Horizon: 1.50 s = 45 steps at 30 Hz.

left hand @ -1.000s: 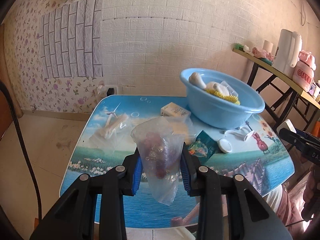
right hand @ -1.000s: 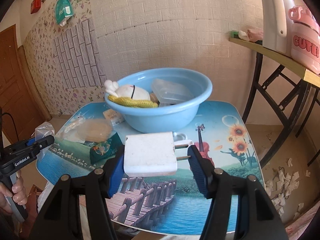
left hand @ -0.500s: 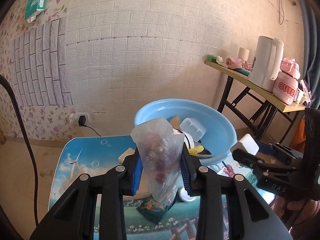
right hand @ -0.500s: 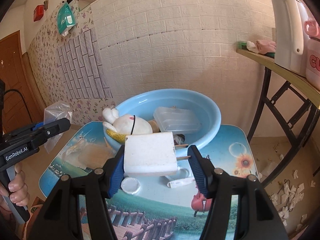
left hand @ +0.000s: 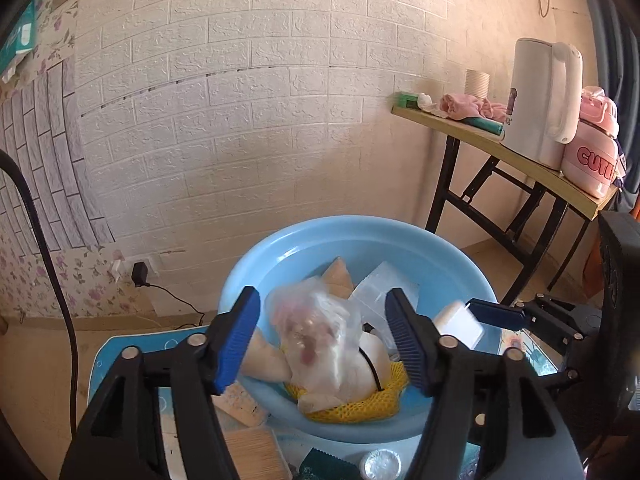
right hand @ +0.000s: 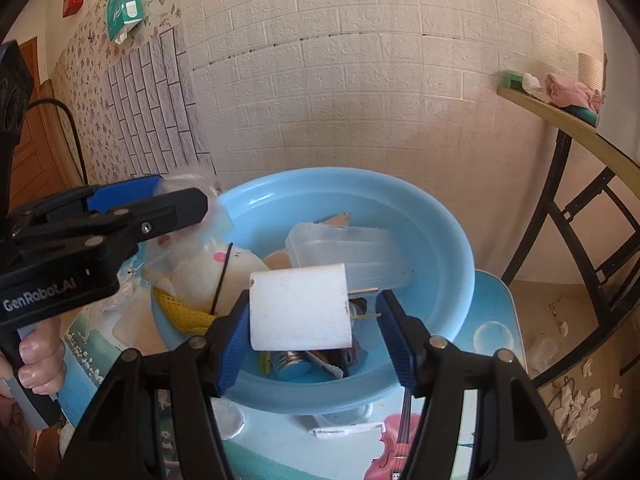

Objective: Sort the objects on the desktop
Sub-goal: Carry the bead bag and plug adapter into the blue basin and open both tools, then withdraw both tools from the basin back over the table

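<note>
Left wrist view: over the basin (left hand: 256,264), the left hand-held gripper (left hand: 322,340) is opening, bag (left hand: 316,336) loose between its jaws. The right hand-held gripper (right hand: 312,320), also opening, has the charger (right hand: 300,308) between its jaws above the basin. Items beside the basin on the bench (right hand: 496,320) remain unsorted.

Wall (left hand: 280,100): white brick-pattern panels behind the table; floral paper to the left.
Socket (left hand: 140,268): low on the wall, a black plug in it, its cord trailing along the floor.
Side table (left hand: 520,156): wooden top on black crossed legs, against the wall at right.
Kettle (left hand: 544,100): white, upright, near the front end of the side table.
Pink container (left hand: 592,156): lettered, just beside the kettle.
Pink cloth (left hand: 464,106): crumpled, toward the side table's wall end.
Paper cups (left hand: 477,82): possibly a stack; too small to be sure.
Door (right hand: 28,152): brown wood, far left.
Green packet (right hand: 126,4): hanging high on the floral wall.
Floor litter (right hand: 576,396): white scraps under the side table.
</note>
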Motion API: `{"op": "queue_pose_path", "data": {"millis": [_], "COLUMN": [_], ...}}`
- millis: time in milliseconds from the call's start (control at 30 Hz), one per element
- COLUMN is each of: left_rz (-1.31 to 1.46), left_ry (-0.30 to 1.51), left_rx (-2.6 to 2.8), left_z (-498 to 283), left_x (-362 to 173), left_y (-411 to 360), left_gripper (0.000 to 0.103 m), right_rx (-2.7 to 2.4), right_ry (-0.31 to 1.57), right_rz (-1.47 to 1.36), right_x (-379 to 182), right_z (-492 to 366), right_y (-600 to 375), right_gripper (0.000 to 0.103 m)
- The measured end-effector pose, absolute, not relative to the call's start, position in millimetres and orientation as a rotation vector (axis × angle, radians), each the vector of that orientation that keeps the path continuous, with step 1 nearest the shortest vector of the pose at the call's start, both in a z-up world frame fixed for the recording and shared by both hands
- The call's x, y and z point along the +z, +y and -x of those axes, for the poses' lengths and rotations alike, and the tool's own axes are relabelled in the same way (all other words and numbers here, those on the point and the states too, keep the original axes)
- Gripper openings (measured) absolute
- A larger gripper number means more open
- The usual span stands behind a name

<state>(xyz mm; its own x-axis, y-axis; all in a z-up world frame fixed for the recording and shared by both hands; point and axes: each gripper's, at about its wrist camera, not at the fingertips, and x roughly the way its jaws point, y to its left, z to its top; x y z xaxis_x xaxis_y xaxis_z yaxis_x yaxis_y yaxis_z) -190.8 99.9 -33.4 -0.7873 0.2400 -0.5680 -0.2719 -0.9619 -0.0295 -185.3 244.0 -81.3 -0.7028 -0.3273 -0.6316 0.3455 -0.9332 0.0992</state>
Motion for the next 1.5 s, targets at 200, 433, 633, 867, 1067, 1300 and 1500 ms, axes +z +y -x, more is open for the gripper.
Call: {"op": "queue_pose_path", "data": {"millis": [200, 433, 633, 867, 1067, 1300, 1500], "left_rz": [0.867, 0.922, 0.98, 1.0, 1.094, 1.128, 1.137], "left_ry": [0.113, 0.048, -0.038, -0.092, -0.152, -0.206, -0.207], "left_rx": [2.751, 2.773, 2.814, 2.888, 2.893, 2.911, 2.903], "left_z": [185, 159, 135, 103, 82, 61, 46], "left_x": [-36, -48, -58, -62, -75, -81, -88], "left_y": [99, 74, 46, 13, -10, -30, -32], "left_gripper": [0.08, 0.084, 0.084, 0.084, 0.084, 0.084, 0.084], "right_rx": [-2.614, -2.629, -2.637, -2.64, -2.634, -2.649, -2.638], "right_ry": [-0.003, -0.018, -0.028, -0.043, -0.05, -0.04, -0.016], "right_rz": [-0.946, -0.927, -0.962, -0.985, -1.01, -1.031, -1.046], "right_x": [-79, -77, -75, -76, -79, -77, -83], "right_z": [180, 161, 150, 125, 105, 86, 72], "right_y": [250, 253, 252, 243, 230, 223, 220], "right_gripper": [0.07, 0.07, 0.07, 0.07, 0.07, 0.07, 0.07]}}
